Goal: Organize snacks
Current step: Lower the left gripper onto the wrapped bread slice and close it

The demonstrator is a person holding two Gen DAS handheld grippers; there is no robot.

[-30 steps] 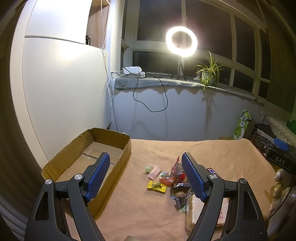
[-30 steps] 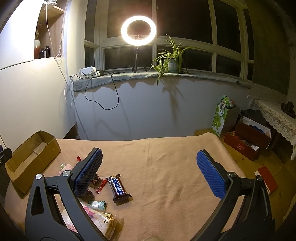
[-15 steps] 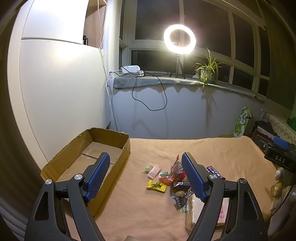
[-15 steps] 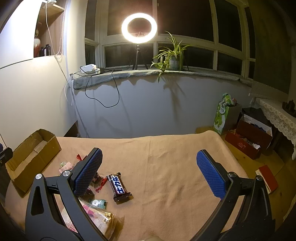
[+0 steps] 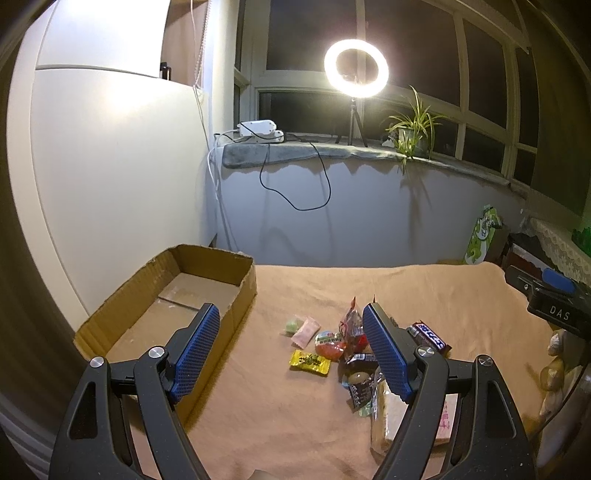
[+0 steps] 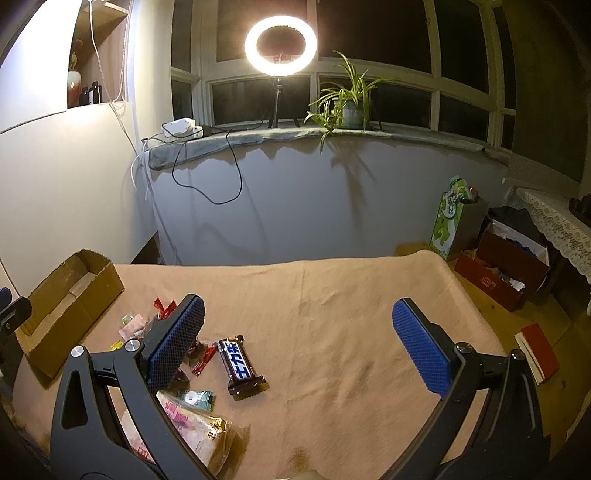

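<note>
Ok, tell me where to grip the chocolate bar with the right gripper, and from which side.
Grip the chocolate bar across its narrow width at mid-length, coming down from above. It lies flat on the blanket, apart from the other snacks, long axis pointing roughly away from the right gripper, whose jaws are open wide enough to straddle it.

A glowing ring light on a tripod (image 6: 280,40) stood on the grey stone windowsill (image 6: 369,134) before dark windows (image 6: 373,33), a potted spider plant (image 6: 347,103) just right of it, a white wall (image 5: 110,166) to its left.
</note>
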